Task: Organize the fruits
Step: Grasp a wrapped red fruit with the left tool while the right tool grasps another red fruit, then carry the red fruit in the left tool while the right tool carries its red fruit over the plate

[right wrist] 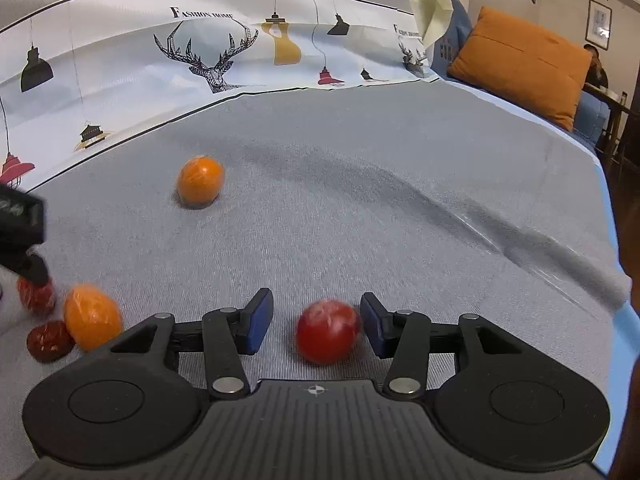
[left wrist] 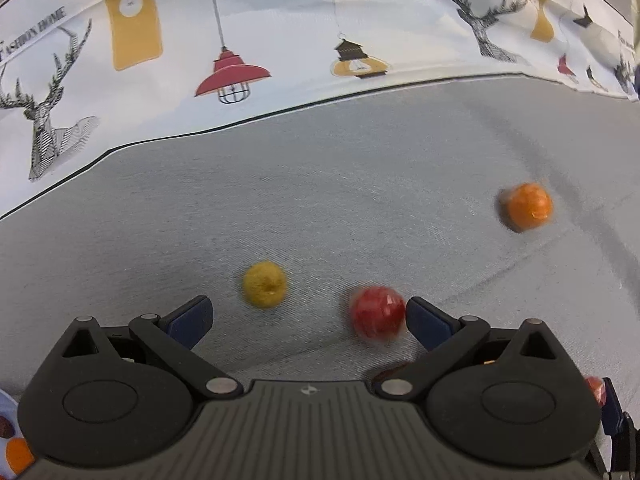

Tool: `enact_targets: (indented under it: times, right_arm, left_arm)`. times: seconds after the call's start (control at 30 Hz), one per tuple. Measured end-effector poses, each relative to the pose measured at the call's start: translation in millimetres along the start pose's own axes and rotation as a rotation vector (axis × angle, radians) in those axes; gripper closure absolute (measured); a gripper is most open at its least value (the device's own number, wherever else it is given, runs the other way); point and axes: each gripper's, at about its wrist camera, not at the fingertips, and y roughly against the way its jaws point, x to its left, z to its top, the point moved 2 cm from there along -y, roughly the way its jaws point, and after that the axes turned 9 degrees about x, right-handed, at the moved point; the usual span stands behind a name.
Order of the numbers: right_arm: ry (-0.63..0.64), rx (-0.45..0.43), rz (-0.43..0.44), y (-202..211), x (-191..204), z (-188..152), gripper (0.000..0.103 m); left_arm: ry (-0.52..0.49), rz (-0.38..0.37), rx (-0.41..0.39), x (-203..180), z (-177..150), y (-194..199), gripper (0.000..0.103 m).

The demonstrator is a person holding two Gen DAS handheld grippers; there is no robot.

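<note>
Counted on the cloth (right wrist: pixel 360 184): two oranges (right wrist: pixel 200 185), one apple (right wrist: pixel 328 330) between right gripper's (right wrist: pixel 316 326) spread, down-tilted jaws, touching only the right pad.

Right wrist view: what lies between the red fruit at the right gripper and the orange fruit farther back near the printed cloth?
Nothing: only bare grey fabric separates the red fruit from the orange fruit, as the right wrist view shows.

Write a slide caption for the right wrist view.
Right gripper brackets a red fruit, left pad clear of it, on grey cloth.
</note>
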Motion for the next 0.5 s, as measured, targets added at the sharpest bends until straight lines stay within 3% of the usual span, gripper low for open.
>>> enact_targets:
  times: [0.1,0.13,0.17,0.2,0.33,0.5]
  right_arm:
    - [-0.026,0.010,-0.009,3,-4,-2,0.053]
    - [-0.035,0.011,-0.005,3,-5,-2,0.053]
    - [-0.037,0.011,-0.001,3,-5,-2,0.057]
    - [-0.042,0.008,0.006,4,-6,-2,0.073]
    - [-0.105,-0.020,0.055,7,-12,1,0.073]
    - [-0.092,-0.012,0.055,4,-9,0,0.073]
  left_arm:
    - [-0.080,-0.025,-0.025,-9,-3,6,0.025]
    - [-0.101,-0.046,-0.034,-12,-4,9,0.044]
    - [-0.117,-0.069,-0.037,-14,-4,11,0.064]
    - [-0.128,-0.085,-0.036,-16,-3,12,0.075]
    - [-0.187,-0.061,-0.076,-24,-10,18,0.078]
    - [-0.207,-0.092,-0.108,-14,-24,31,0.078]
